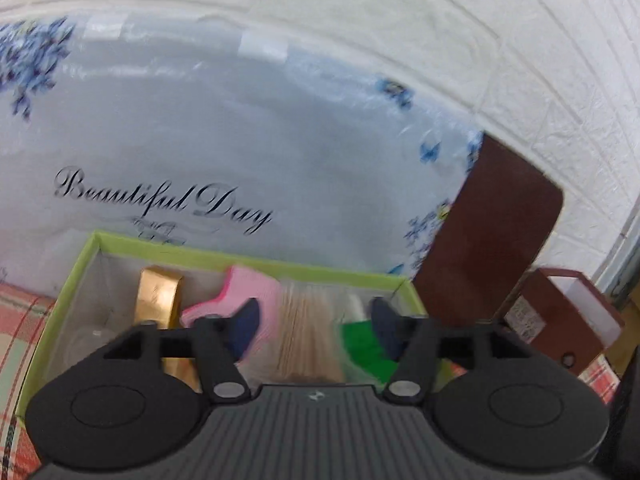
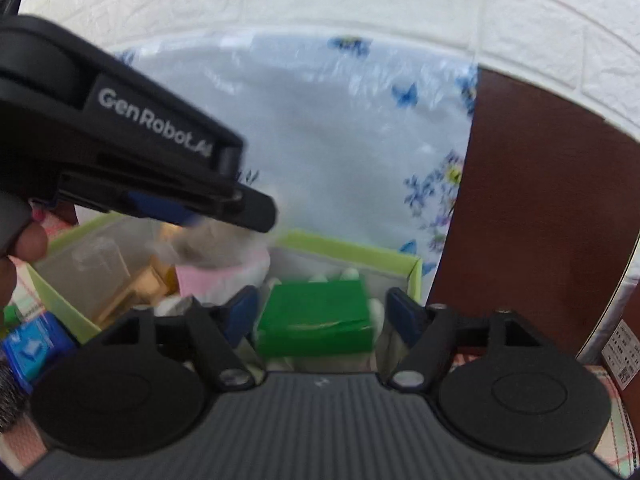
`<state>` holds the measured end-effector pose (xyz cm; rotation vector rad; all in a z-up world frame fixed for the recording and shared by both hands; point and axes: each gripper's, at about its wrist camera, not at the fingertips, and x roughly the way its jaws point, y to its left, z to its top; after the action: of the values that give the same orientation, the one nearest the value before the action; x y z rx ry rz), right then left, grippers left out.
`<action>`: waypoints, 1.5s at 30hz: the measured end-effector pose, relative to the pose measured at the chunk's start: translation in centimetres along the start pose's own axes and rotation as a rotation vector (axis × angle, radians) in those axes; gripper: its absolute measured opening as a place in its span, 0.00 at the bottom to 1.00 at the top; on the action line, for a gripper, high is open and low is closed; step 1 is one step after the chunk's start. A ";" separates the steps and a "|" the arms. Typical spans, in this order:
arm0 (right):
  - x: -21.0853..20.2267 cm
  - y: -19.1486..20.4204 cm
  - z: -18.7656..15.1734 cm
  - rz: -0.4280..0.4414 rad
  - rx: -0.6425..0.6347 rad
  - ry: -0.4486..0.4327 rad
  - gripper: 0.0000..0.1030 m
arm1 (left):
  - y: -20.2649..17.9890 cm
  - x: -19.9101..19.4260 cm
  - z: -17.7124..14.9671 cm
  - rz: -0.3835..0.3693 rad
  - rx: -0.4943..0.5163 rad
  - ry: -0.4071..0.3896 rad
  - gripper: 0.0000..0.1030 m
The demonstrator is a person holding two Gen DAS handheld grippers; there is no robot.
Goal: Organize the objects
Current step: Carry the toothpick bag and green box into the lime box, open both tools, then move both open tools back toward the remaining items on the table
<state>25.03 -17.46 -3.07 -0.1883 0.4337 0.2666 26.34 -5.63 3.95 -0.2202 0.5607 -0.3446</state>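
A green-rimmed box [image 1: 240, 258] holds a gold bar-shaped pack [image 1: 158, 300], a pink item [image 1: 248, 292], a bundle of thin wooden sticks [image 1: 304, 328] and a green packet [image 1: 362, 344]. My left gripper [image 1: 316, 328] is open above the sticks, with nothing between its fingers. In the right wrist view my right gripper [image 2: 318, 316] is open around the green packet [image 2: 316, 320] at the right end of the box [image 2: 348, 246]. The left gripper's body [image 2: 120, 140] crosses the upper left of that view above the pink item [image 2: 200, 278].
A pale blue flowered sheet reading "Beautiful Day" [image 1: 200, 140] stands behind the box. A dark brown board [image 1: 488, 240] leans at the right, with a brown box [image 1: 560, 320] beside it. A blue packet [image 2: 32, 344] lies left of the green box on a checked cloth [image 1: 20, 320].
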 end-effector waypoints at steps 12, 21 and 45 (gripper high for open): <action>-5.9 0.3 -1.3 -0.080 -0.043 -0.147 1.00 | -1.8 -6.0 -0.8 0.099 0.030 -0.008 0.71; -13.3 -0.1 -3.7 -0.060 0.051 -0.151 1.00 | -2.9 -11.4 -4.3 0.098 0.048 -0.013 0.76; -16.4 3.4 -13.2 0.036 0.128 0.104 1.00 | 8.1 -13.8 -13.1 0.245 -0.177 0.068 0.72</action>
<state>4.58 -20.88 -8.05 -0.0697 0.5555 0.2641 10.29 5.59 -2.66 -0.3077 0.6780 -0.0647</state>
